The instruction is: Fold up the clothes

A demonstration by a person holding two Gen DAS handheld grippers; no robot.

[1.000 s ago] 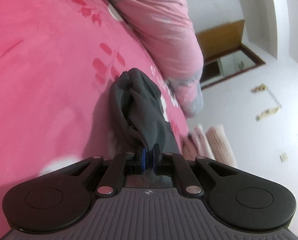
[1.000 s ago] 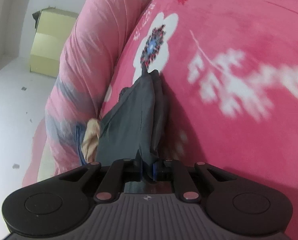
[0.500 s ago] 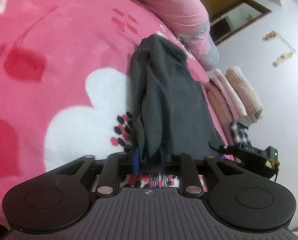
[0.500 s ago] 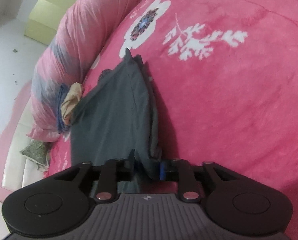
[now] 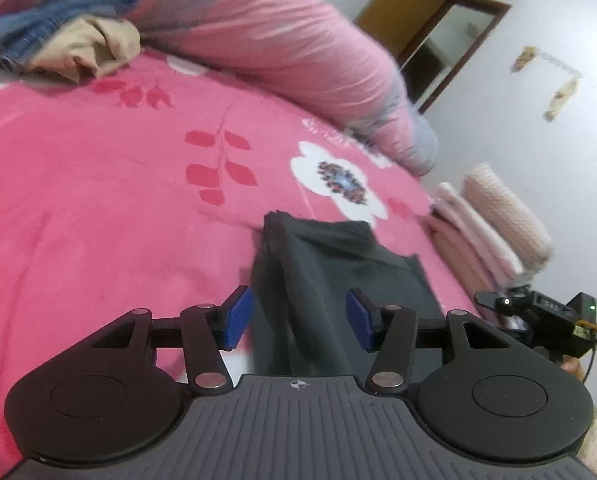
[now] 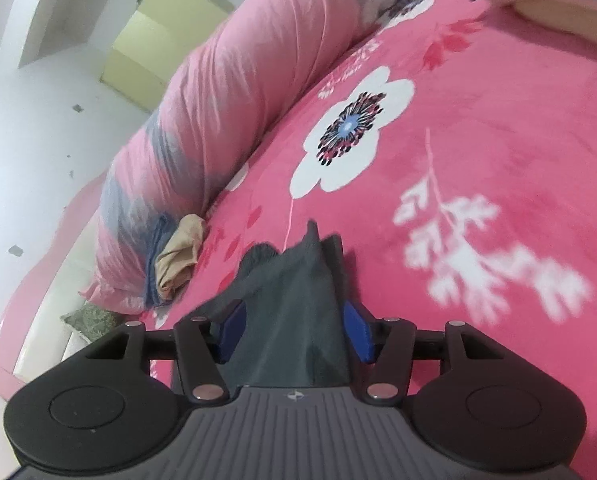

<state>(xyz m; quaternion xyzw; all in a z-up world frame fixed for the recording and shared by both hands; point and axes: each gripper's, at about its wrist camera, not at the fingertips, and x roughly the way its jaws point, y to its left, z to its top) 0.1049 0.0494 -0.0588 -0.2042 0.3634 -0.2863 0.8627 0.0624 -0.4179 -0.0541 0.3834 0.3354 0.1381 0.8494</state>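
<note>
Left wrist: both grippers [image 5: 300, 316] [image 6: 294, 332] tilted down, opening, astride grey garment [image 5: 330, 280], unclamped.

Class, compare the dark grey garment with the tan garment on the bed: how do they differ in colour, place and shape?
The dark grey garment is charcoal; the tan garment is light beige. The grey one lies folded long and flat out on the pink blanket, near the camera; the tan one sits bunched against the rolled quilt, beside blue denim. Both rest on the bed.
</note>
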